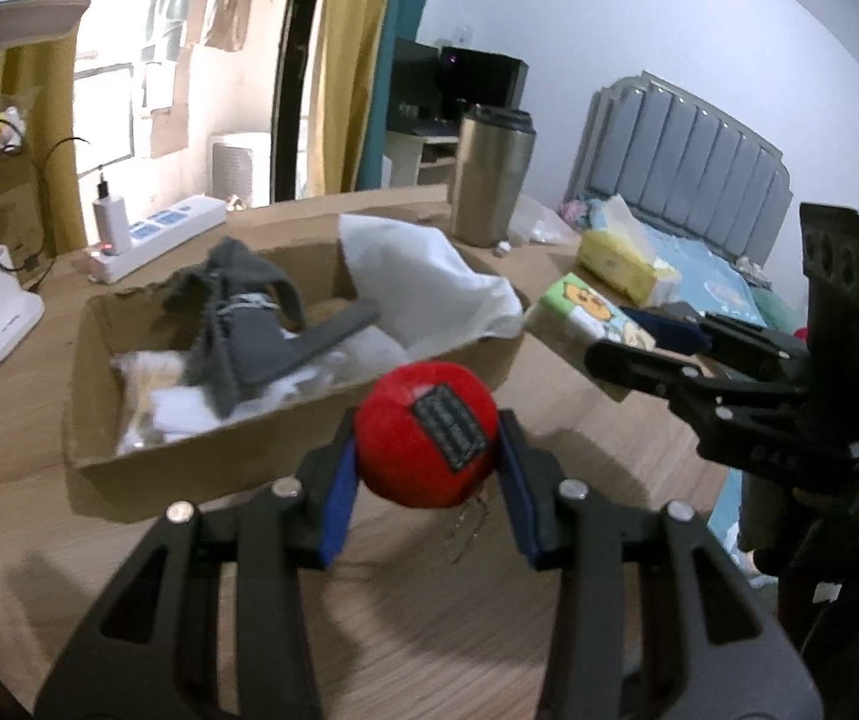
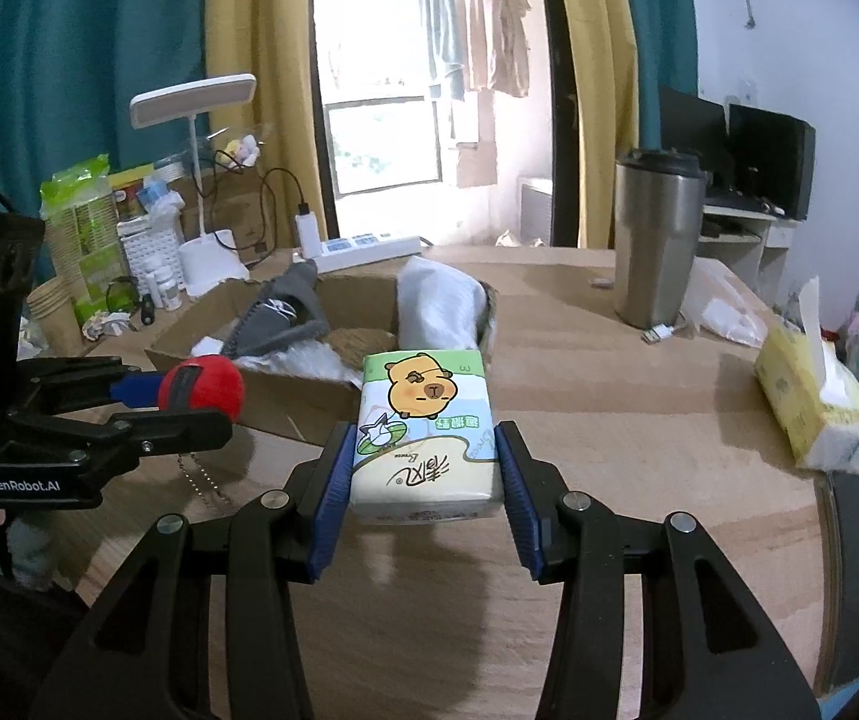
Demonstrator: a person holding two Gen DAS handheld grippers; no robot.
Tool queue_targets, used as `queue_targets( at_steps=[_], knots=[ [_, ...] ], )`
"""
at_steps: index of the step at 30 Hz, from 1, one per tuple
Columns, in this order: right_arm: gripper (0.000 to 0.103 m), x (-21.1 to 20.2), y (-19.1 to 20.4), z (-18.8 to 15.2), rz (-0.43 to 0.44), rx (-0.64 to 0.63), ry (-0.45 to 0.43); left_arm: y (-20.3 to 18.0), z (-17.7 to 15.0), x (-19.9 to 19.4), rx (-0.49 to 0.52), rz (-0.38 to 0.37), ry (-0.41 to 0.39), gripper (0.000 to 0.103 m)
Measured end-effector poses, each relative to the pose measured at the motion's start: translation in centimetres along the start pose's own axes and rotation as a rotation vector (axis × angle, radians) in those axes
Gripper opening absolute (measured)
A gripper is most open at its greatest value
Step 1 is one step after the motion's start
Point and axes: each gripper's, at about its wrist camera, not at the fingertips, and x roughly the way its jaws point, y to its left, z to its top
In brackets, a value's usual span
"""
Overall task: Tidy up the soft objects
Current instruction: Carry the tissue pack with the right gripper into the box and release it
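My left gripper [image 1: 426,468] is shut on a red plush ball [image 1: 423,414] with a dark label and a dangling bead chain, held above the wooden table just in front of the cardboard box [image 1: 285,456]. My right gripper [image 2: 423,480] is shut on a tissue pack [image 2: 423,420] printed with a cartoon capybara, also lifted near the box [image 2: 285,408]. Inside the box lie a grey cloth [image 1: 249,324] and a white cloth [image 1: 429,282]. Each view shows the other gripper: the left one [image 2: 189,396] with the red ball [image 2: 213,384], the right one [image 1: 651,348] with the pack [image 1: 585,312].
A steel tumbler [image 2: 657,240] stands behind the box on the table [image 2: 609,420]. A yellow tissue box [image 2: 813,408] sits at the right edge. A power strip [image 1: 153,234], a white lamp [image 2: 201,180] and bottles and packets crowd the far left. A bed [image 1: 687,180] lies beyond.
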Motion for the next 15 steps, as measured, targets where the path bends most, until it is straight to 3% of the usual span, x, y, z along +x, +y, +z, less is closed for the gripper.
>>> queue_targets(
  at_steps=[15],
  knots=[
    [0.049, 0.5, 2.1, 2.9, 0.013, -0.047, -0.036, 4.1, 0.1, -3.6, -0.053, 0.085, -0.084, 0.044]
  ],
)
